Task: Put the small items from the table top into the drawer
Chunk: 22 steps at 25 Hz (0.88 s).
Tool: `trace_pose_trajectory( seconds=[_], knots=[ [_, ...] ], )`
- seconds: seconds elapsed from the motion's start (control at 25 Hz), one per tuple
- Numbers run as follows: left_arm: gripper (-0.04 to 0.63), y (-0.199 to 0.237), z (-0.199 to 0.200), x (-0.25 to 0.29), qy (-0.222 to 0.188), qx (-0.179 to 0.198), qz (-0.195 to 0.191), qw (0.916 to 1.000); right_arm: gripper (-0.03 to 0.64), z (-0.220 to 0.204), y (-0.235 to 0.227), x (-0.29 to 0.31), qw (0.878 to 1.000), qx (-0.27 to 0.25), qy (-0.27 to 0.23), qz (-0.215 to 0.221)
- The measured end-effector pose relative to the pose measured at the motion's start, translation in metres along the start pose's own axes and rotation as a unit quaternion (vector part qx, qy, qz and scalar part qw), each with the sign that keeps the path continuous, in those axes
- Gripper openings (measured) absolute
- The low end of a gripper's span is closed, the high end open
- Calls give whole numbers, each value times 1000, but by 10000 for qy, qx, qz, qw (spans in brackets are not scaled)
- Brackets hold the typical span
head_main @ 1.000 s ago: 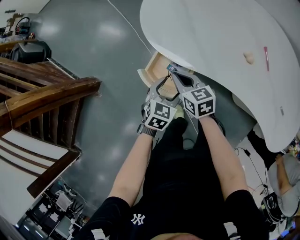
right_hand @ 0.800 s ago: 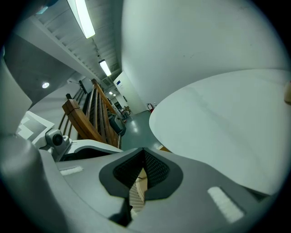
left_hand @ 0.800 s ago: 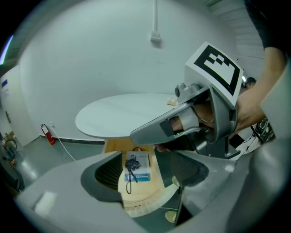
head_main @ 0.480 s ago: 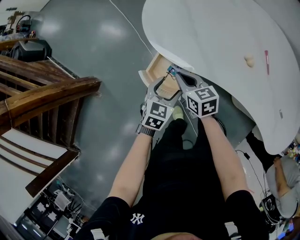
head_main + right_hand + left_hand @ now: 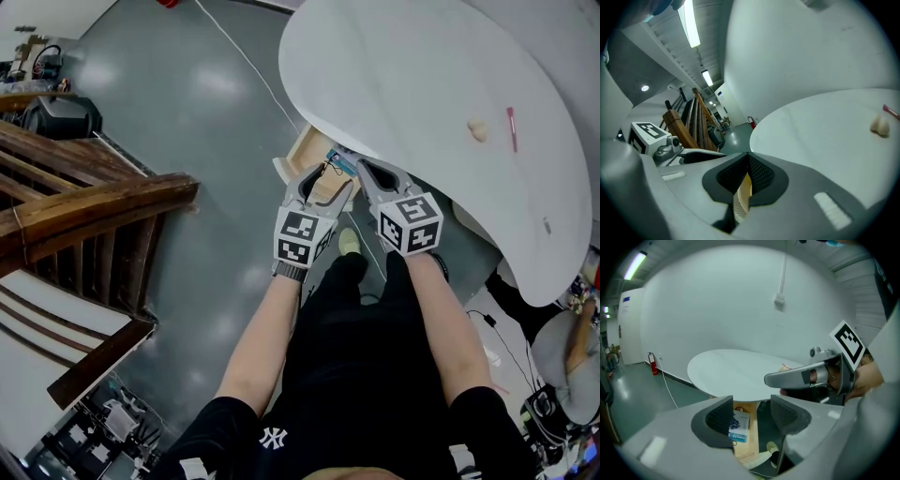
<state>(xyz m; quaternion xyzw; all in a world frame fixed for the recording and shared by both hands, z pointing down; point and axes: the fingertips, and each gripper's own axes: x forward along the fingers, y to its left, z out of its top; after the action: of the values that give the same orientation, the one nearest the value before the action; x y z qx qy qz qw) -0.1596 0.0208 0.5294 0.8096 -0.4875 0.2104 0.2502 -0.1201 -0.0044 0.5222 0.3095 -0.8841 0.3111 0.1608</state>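
light: bright ceiling tubes | floor: glare patches | edges: fisheye-bent, dark corners

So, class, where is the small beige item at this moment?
In the head view, the small beige item sits on the white table top toward the right, just left of a thin pink stick, not touching it.

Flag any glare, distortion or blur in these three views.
Head view: sharp, with soft bright glare patches on the glossy grey floor. Left gripper view: heavy fisheye with black corners; the left tongs, close to the lens, look soft. Right gripper view: same fisheye and dark corners; the ceiling strip light is blown out.
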Motion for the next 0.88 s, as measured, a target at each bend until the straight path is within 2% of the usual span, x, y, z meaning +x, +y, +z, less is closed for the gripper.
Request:
trace_pose_trajectory(
  seconds=[0.16,0.44,0.6,0.88],
  knots=[
    [176,-7,32,-17,-325,-310,-100,9989,23,18,11,-21,9998,-65,-160,-122],
    [12,-19,62,-27,-675,-504,-209,9962,23,37,16,-51,9984,-100,-469,-287],
    [3,-36,82,-23,-748,-497,-397,9952,23,52,10,-74,9969,-115,-634,-461],
    [3,-96,115,-5,-747,-203,-853,9933,21,74,-18,-131,9918,-61,-939,-868]
  ],
)
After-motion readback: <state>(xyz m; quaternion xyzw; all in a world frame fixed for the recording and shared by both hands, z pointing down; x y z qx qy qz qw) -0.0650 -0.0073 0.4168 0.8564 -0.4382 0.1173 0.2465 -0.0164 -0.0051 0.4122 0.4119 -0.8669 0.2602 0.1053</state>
